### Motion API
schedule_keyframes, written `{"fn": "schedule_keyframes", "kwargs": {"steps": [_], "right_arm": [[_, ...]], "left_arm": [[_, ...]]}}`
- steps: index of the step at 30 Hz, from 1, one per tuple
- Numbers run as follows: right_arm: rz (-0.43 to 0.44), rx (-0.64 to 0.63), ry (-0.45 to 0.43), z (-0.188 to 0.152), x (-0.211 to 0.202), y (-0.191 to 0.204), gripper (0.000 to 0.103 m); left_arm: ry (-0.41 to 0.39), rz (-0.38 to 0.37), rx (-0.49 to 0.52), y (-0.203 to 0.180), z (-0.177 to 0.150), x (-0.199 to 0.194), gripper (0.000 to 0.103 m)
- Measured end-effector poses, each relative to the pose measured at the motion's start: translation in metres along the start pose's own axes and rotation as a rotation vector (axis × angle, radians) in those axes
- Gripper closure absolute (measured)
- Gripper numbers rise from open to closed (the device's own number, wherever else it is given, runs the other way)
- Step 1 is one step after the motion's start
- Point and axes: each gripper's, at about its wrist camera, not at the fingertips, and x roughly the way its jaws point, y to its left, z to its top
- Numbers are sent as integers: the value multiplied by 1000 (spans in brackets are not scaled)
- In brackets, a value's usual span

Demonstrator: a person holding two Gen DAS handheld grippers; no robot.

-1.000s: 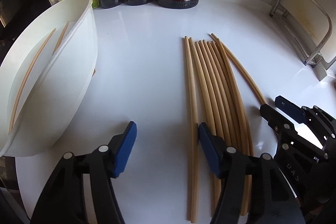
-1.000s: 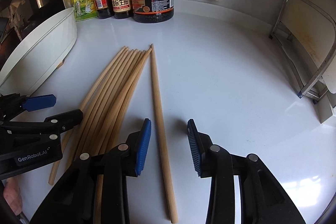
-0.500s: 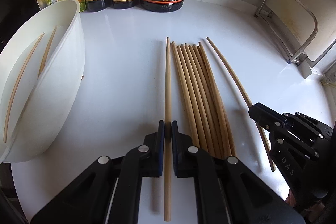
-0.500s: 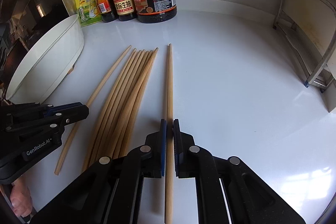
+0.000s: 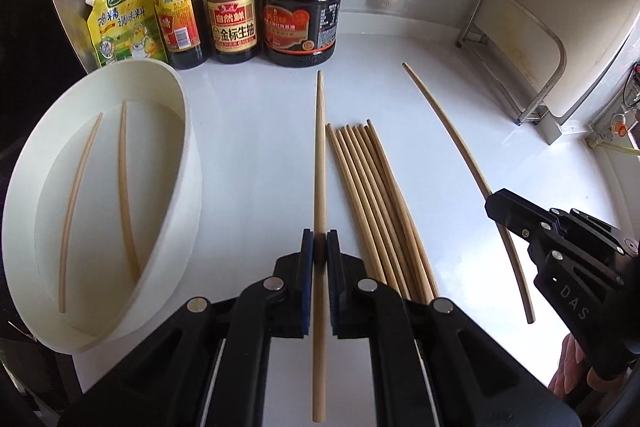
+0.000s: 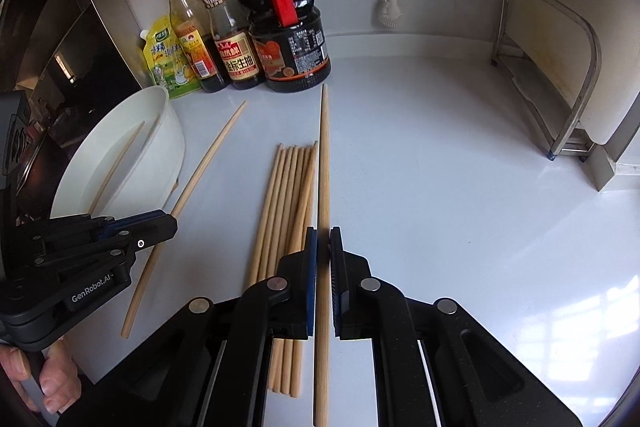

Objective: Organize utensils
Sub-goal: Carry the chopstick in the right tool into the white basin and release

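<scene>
In the left wrist view my left gripper [image 5: 320, 247] is shut on one wooden chopstick [image 5: 320, 155], held off the white counter and pointing away. My right gripper [image 6: 323, 243] is shut on another chopstick [image 6: 323, 163], also raised. Each shows in the other's view: the right gripper [image 5: 494, 205] with its chopstick [image 5: 452, 131], and the left gripper [image 6: 170, 225] with its chopstick [image 6: 208, 155]. Between them several loose chopsticks [image 5: 372, 195] [image 6: 284, 211] lie side by side on the counter. To the left, a white bowl [image 5: 180, 227] [image 6: 168, 147] holds two chopsticks [image 5: 126, 187].
Three sauce bottles [image 5: 234, 23] and a yellow seasoning pouch [image 5: 120, 23] stand along the back wall. A metal rack [image 6: 560, 99] stands at the right and a brush [image 6: 386, 7] hangs on the wall. A person's hand [image 6: 48, 383] grips the left tool.
Both grippers have closed, each on a single chopstick from the edge of the row, and have lifted them off the counter. The other chopsticks stay where they were.
</scene>
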Motion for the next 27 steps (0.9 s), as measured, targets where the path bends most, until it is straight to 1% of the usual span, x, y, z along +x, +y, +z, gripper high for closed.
{"fn": "schedule_keyframes", "kwargs": {"steps": [6, 11, 14, 19, 23, 27], "right_arm": [[5, 20, -37, 13, -21, 31, 97], [23, 7, -61, 27, -27, 67, 97], [37, -14, -78, 37, -28, 91, 97], [70, -52, -87, 55, -20, 133, 97], [95, -92, -76, 65, -6, 167, 97], [118, -133, -57, 72, 9, 197, 97]], "left_arm": [[-58, -43, 36, 17, 15, -37, 96], [-120, -42, 56, 45, 25, -67, 96], [-142, -32, 48, 68, 26, -77, 96], [-161, 4, 20, 113, 25, -89, 96], [-161, 32, -24, 151, 23, -92, 96], [-168, 53, -60, 180, 20, -95, 96]]}}
